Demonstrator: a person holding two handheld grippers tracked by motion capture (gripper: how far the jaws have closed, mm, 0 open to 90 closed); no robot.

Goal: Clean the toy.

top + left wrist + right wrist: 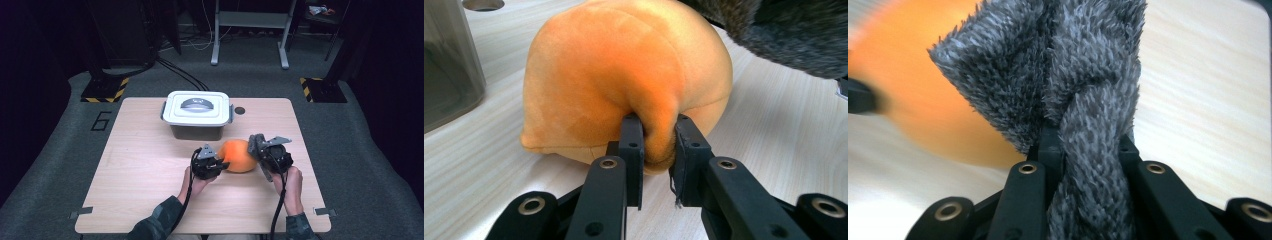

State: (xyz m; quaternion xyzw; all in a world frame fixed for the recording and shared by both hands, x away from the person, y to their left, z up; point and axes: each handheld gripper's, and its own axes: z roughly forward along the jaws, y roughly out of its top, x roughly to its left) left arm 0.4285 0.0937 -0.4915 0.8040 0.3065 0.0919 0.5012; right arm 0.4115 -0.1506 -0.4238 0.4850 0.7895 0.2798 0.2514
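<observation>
Near the middle of the worktop (150,165), a little toward my right, sits the orange plush toy (239,155), round and soft, resting on the wood just in front of the lidded box. I have my left claw (220,164) pinching a fold of its orange fabric; in the left gripper view the jaws bite a bunched ridge of the plush (624,85) low on its near side. My right claw (256,145) is pressed together on a grey furry part (1068,90) at the toy's other side, the fur twisted into a rope between the jaws.

I judge the step in hand to be lifting or stretching the toy between both claws. To do it well I would keep both pinches firm, raise the two hands evenly so neither fold tears free, and avoid pulling them apart hard, since the left grip holds only a thin ridge of fabric that could slip out.

Behind the toy stands the storage box (197,116), grey-walled with a white lid (197,107) seated on top and its side latches down. Through its translucent wall in the left gripper view (449,70) I cannot make out any contents. If the toy is meant for it, the lid must come off first.
</observation>
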